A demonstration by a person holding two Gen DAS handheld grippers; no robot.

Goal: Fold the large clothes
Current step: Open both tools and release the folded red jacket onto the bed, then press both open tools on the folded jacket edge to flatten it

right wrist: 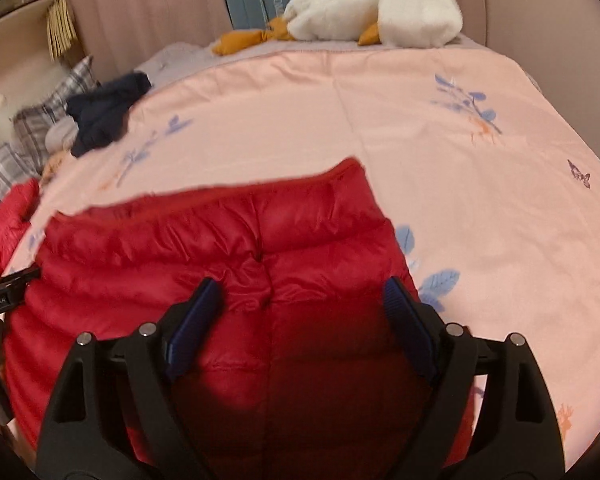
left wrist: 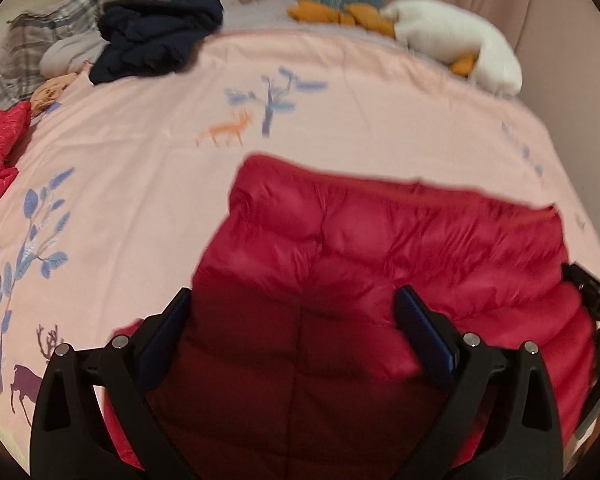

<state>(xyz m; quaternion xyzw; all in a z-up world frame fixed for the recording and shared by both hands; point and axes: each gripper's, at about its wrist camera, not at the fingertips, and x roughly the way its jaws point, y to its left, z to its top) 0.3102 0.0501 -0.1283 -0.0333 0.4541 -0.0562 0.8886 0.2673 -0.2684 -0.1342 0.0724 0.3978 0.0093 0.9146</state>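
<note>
Now red puffer jacket (left wrist: 380,264) on pink sheet (left wrist: 160,184); L gripper (left wrist: 296,312) & R gripper (right wrist: 300,300) jaws wide apart, empty.

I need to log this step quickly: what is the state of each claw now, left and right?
Left claw: open, above the red puffer jacket, gripping nothing.
Right claw: open, above the same jacket, gripping nothing.

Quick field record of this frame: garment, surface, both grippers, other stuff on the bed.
garment: red puffer jacket, lying on the bed, quilted, partly folded
surface: pink printed bedsheet
left gripper: jaws open, over the jacket, pads not pressing
right gripper: jaws open, over the jacket
other items: navy garment, white goose plush, plaid pillow
</note>
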